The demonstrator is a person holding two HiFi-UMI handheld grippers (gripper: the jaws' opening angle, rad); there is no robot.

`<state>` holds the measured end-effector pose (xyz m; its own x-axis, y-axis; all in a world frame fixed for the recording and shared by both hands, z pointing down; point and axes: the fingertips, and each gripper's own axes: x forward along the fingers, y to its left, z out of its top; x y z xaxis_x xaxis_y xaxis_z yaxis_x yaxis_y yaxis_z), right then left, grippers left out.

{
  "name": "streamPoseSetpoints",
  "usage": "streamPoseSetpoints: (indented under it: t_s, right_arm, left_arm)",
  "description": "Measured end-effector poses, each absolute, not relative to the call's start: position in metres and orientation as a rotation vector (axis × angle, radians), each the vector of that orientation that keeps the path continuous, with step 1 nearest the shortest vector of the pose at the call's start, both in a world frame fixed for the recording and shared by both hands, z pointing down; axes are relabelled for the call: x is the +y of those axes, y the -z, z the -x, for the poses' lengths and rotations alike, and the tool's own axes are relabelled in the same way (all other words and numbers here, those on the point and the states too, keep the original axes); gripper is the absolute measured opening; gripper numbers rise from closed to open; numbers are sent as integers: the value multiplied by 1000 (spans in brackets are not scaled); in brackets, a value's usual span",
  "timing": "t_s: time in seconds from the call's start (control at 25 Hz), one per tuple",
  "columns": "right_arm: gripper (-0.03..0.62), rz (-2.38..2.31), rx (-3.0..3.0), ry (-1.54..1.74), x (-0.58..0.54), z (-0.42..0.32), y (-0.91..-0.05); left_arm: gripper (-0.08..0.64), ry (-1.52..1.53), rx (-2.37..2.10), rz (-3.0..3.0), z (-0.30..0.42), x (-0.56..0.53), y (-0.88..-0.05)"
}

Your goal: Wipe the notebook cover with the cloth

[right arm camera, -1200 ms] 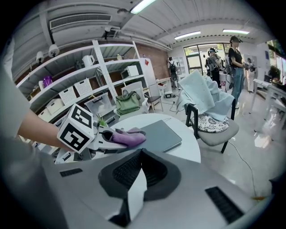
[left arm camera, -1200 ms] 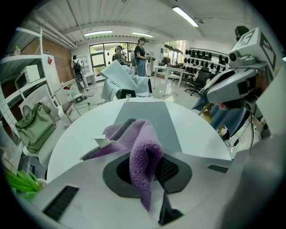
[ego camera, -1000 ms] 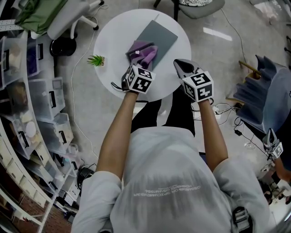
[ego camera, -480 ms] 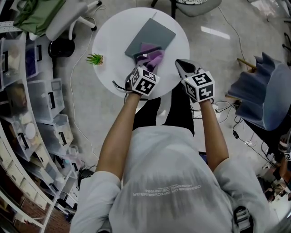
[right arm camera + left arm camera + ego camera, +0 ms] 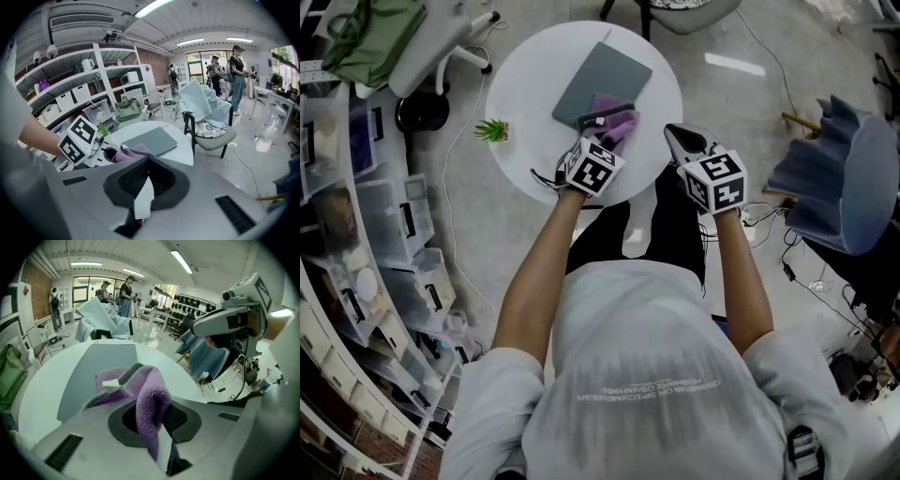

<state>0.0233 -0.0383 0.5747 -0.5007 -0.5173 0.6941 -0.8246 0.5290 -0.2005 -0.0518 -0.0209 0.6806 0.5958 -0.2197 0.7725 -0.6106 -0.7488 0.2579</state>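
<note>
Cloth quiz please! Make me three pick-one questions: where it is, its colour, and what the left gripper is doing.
1. Where is the cloth? A on the floor; B on the notebook; C on a chair.
2. What colour is it? A green; B red; C purple.
3. The left gripper is: A shut on the cloth; B wide open; C shut on nothing.
Answers: 1 B, it lies on the grey notebook's near corner. 2 C, it looks purple in every view. 3 A, cloth is pinched between its jaws.
</note>
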Motion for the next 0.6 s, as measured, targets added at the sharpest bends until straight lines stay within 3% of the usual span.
streamPoseSetpoints:
  t_s: [0.32,0.6]
  right_arm:
    - [5,-1092,-2179,-709,-29,-39,-571]
    - [5,-1103,-2168,-698,-30,-55,-564]
  left_arm:
    - [51,-838,-738,-2269,46,-29,-648]
    - [51,-636,-1248,-2142,114,-101,-610]
